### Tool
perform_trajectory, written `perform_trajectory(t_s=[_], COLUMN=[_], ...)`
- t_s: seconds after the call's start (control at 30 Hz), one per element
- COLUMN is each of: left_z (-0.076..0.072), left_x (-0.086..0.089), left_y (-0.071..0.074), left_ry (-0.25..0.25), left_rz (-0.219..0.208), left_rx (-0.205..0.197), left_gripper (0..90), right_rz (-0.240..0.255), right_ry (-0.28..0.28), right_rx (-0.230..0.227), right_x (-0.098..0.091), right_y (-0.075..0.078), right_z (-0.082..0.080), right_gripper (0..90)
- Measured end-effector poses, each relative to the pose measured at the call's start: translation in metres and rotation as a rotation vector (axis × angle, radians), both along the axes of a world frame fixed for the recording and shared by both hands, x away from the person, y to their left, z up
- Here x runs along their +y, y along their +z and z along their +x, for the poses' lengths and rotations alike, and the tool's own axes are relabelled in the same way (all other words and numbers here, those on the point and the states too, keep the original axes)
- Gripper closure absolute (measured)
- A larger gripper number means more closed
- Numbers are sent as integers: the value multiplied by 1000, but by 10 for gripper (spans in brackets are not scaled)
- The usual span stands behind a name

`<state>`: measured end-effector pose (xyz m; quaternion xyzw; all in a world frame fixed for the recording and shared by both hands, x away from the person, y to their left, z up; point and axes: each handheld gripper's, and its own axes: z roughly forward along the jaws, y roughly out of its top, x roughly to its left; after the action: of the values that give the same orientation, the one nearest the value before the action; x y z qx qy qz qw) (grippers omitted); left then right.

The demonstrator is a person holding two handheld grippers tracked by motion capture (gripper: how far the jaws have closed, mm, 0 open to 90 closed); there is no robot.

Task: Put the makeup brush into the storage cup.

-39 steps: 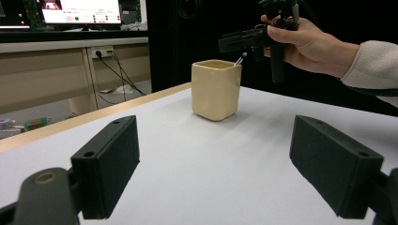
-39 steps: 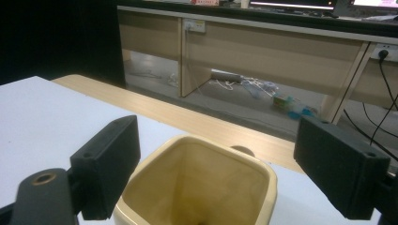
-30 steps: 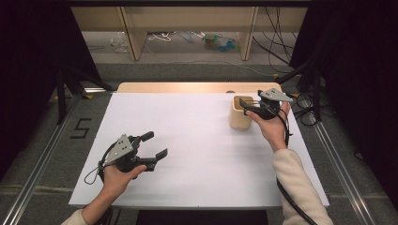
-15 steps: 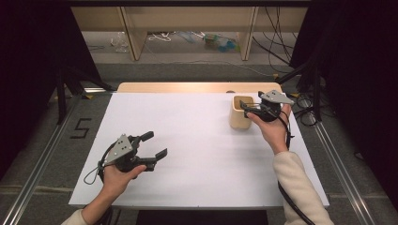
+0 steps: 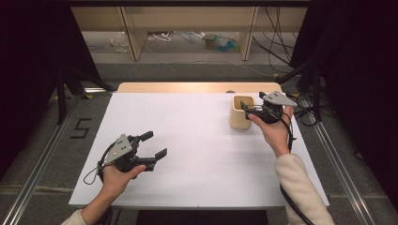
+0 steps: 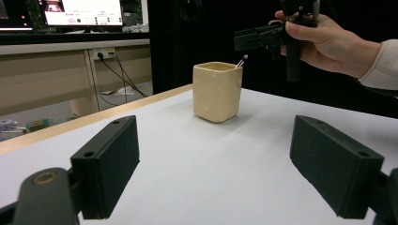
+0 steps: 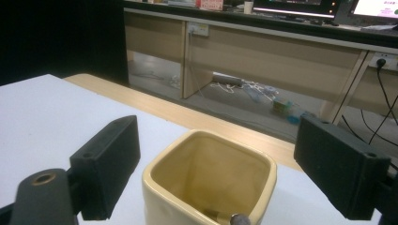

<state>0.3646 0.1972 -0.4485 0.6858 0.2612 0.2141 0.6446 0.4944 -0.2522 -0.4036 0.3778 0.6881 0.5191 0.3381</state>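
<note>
A white table (image 5: 202,154) with a bare wooden strip (image 5: 187,87) along its far edge carries little: a cream square-mouthed cup (image 5: 241,112) stands upright near the far right, and a thin stick with a small rounded tip (image 6: 241,61) leans inside it against the rim. Beyond the table lie a floor with loose cables (image 5: 277,51) and wooden desk legs (image 5: 132,35). The right gripper (image 5: 249,109) hovers just above the cup's mouth, jaws spread wide and holding nothing. The left gripper (image 5: 154,145) is held well apart from the cup over the near left of the table, jaws likewise spread and unloaded, with open tabletop between it and the cup.
</note>
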Motion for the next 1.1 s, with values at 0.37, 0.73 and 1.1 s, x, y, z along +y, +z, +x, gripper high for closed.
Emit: perform_trajectory(t_s=[0.37, 0.73, 1.1], left_z=[0, -1, 0], left_x=[0, 0, 0], left_y=[0, 1, 1], left_ry=[2, 0, 0], left_rz=[0, 1, -3], left_rx=[-1, -12, -6], left_gripper=[159, 160, 160], right_rz=[-4, 7, 28], right_ry=[13, 48, 96], right_rx=[-23, -27, -20], right_x=[-1, 1, 4], right_y=[4, 8, 9], right_z=[-13, -27, -47], right_gripper=[159, 159, 160])
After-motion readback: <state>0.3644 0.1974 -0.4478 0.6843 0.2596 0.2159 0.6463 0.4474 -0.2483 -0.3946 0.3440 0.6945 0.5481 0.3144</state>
